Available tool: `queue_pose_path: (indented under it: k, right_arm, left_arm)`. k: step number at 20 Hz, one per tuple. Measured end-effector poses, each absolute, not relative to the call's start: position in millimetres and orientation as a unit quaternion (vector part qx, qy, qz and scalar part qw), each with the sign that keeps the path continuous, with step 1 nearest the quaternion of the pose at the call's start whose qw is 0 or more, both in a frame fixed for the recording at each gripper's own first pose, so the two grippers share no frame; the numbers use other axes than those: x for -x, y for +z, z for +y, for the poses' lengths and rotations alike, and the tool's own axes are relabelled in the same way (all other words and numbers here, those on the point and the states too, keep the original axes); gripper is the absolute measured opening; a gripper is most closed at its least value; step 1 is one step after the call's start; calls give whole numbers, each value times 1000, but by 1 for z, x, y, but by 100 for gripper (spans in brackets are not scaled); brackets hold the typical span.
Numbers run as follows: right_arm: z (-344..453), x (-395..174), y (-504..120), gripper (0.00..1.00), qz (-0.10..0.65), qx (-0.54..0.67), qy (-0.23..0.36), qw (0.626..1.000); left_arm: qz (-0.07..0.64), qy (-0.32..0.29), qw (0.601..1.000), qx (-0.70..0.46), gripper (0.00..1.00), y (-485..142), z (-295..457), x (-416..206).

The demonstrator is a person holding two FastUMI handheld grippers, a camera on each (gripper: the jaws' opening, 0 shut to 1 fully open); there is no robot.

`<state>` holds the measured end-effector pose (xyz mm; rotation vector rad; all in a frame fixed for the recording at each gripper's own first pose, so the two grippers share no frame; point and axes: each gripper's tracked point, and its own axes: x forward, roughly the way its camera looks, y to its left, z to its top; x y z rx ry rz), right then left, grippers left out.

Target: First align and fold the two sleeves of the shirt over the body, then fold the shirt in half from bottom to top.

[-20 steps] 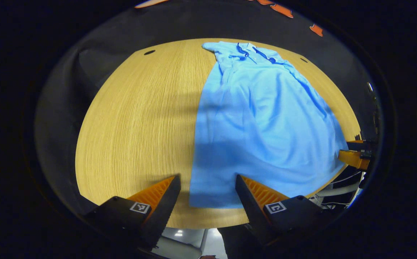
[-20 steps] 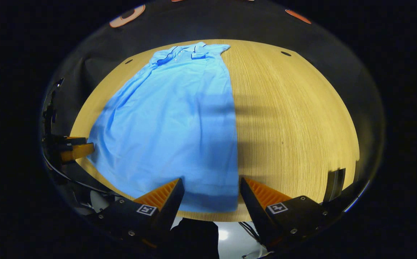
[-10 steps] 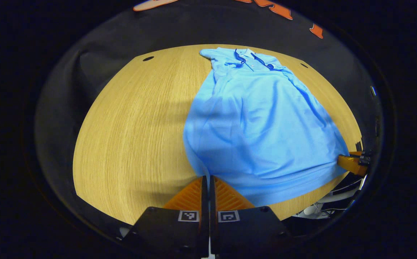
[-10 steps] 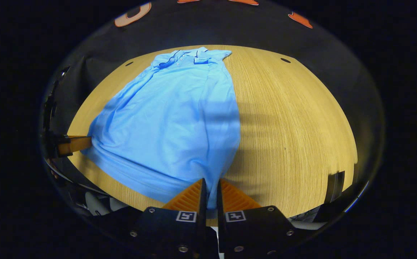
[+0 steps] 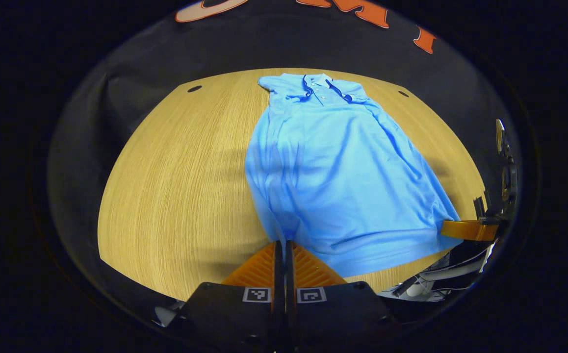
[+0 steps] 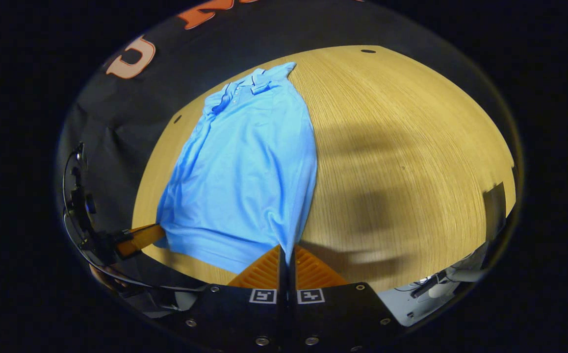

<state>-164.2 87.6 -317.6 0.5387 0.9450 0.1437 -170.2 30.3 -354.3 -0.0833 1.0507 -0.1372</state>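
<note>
Left gripper view: one blue shirt (image 5: 343, 171) lies on the counter (image 5: 176, 186), collar at the far edge, and the left gripper (image 5: 280, 247) has its jaws clamped on a near hem corner. Right gripper view: right gripper (image 6: 286, 252) pinches the other hem corner, jaws closed.

Shirt (image 5: 343, 171) sleeves folded under, hidden
</note>
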Motion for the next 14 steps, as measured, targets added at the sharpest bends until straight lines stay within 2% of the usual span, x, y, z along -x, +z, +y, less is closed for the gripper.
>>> queue_pose_path:
  k: [5, 14]
  right_arm:
    - [92, 132, -277, 1, 402, -296, 104, 860]
    - [70, 56, -200, 1, 323, -321, 110, 883]
  left_arm:
    - [458, -80, 884, 59, 5, -314, 25, 128]
    - [399, -91, 906, 103, 5, -262, 23, 43]
